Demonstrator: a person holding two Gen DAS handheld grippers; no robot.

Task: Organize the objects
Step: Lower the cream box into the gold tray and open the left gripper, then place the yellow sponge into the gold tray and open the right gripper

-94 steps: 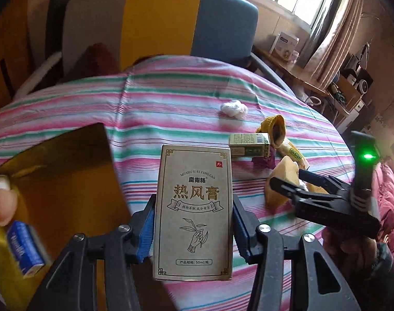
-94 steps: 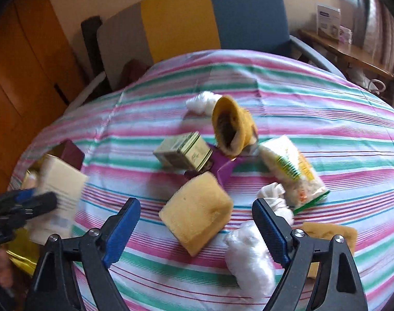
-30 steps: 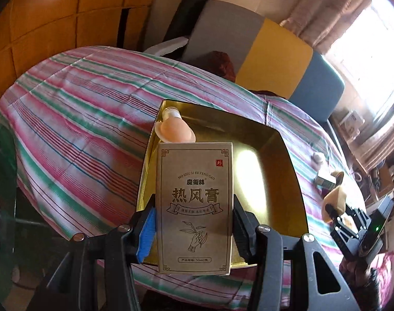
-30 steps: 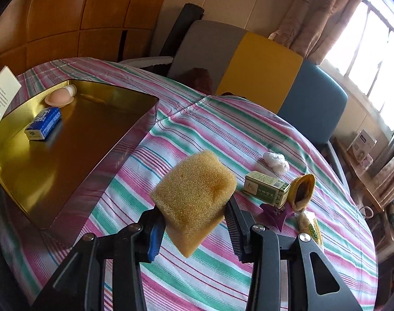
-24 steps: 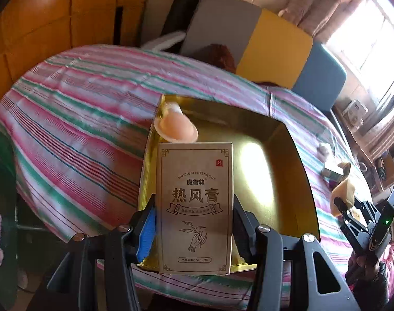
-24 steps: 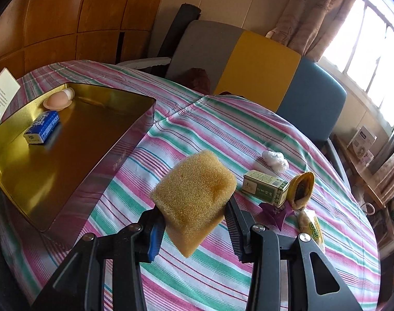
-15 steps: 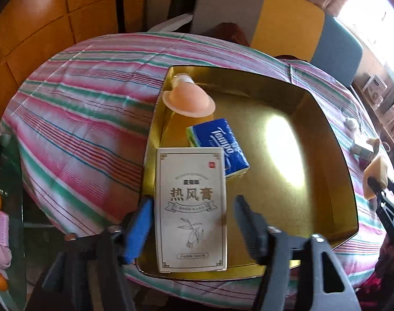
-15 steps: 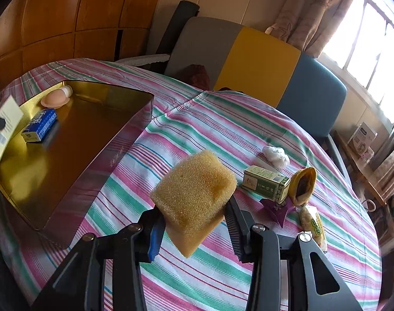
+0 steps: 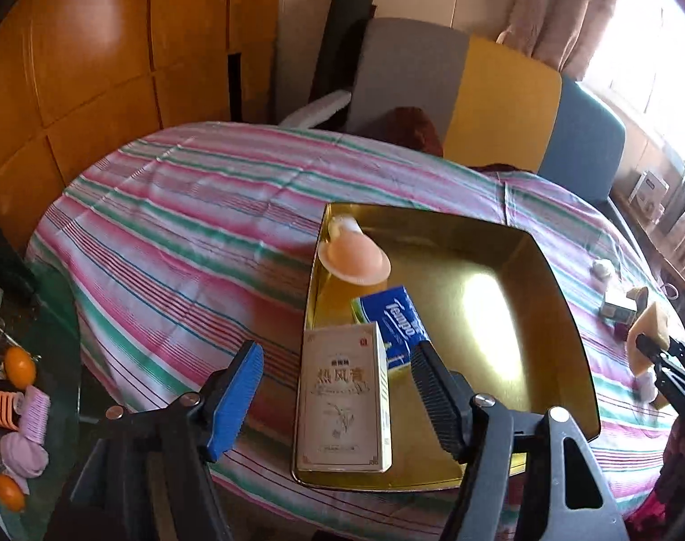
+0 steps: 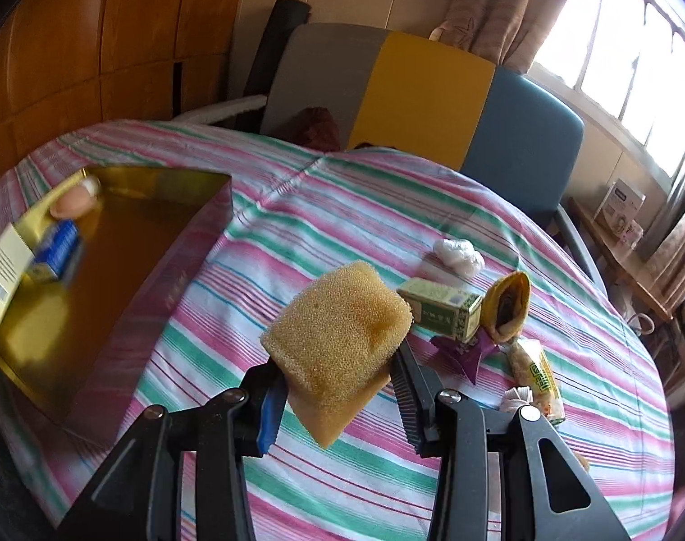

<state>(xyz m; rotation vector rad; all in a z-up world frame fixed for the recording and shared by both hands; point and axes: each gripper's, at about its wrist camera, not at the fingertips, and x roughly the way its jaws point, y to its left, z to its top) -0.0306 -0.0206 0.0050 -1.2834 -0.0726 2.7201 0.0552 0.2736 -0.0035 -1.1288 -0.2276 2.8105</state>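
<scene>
The left gripper [image 9: 335,387], angled downward, has just spread its jaws; the beige box [image 9: 342,394] lies free in the gold tray's [image 9: 563,315] near-left corner. The right gripper [image 10: 338,387] pinches the sponge [image 10: 338,338] above the table [image 10: 297,234].

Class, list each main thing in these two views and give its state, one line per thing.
left gripper: open, holding nothing
beige box: lying in the tray
gold tray: holds three items
blue tissue pack: lying in tray
right gripper: shut on sponge
sponge: held above tablecloth
</scene>
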